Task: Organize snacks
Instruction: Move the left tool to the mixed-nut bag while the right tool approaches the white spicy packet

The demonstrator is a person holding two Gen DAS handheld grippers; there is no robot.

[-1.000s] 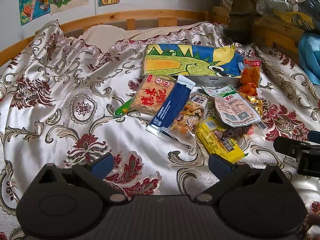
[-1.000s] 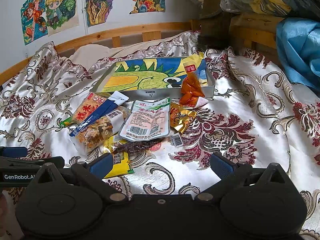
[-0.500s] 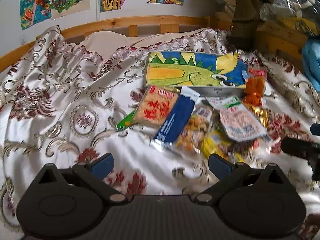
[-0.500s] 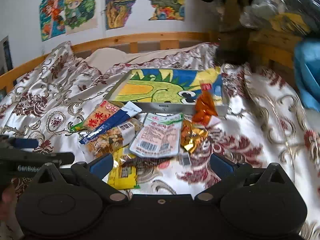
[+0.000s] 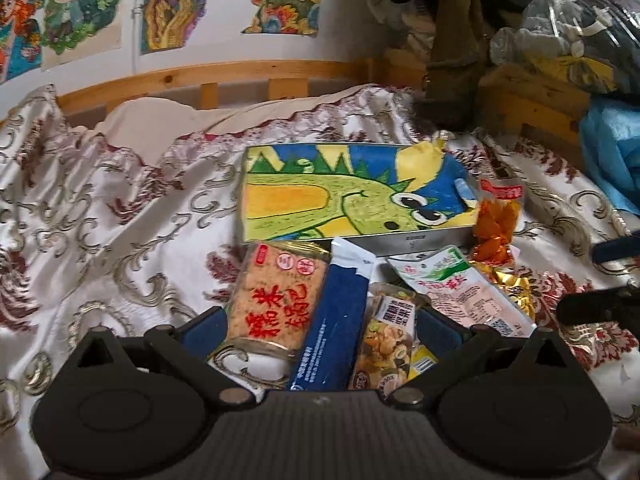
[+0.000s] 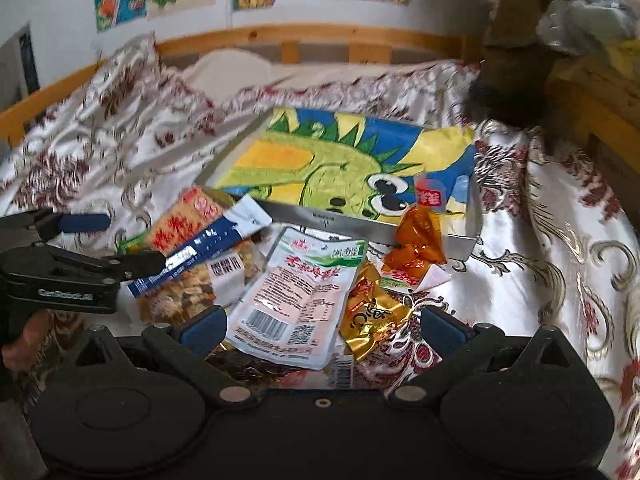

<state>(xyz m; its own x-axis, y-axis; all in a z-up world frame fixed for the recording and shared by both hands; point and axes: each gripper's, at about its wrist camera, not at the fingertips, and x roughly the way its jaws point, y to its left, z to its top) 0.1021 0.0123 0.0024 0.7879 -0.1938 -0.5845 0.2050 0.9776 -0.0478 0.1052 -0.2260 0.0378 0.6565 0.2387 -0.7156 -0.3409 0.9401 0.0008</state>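
Observation:
A pile of snack packets lies on the bed in front of a metal tray [image 5: 416,240] lined with a dinosaur drawing. My left gripper [image 5: 320,330] is open over the orange rice-cracker pack [image 5: 276,296], the blue packet [image 5: 332,328] and the mixed-nut bag [image 5: 386,336]. My right gripper [image 6: 322,326] is open over the white-and-pink pouch [image 6: 296,296] and the gold packet [image 6: 370,316]. An orange snack bag [image 6: 418,240] leans on the tray's front wall. The left gripper [image 6: 104,240] also shows in the right wrist view, beside the blue packet [image 6: 200,252].
The bed has a patterned satin cover [image 5: 100,220] and a wooden rail [image 5: 200,80] at the back. Wooden furniture with bags [image 5: 560,60] and blue cloth [image 5: 612,152] stands at the right. Drawings hang on the wall.
Both grippers have moved forward and down onto the snack pile; the packets now lie between their open fingers. Nothing has been taken hold of.

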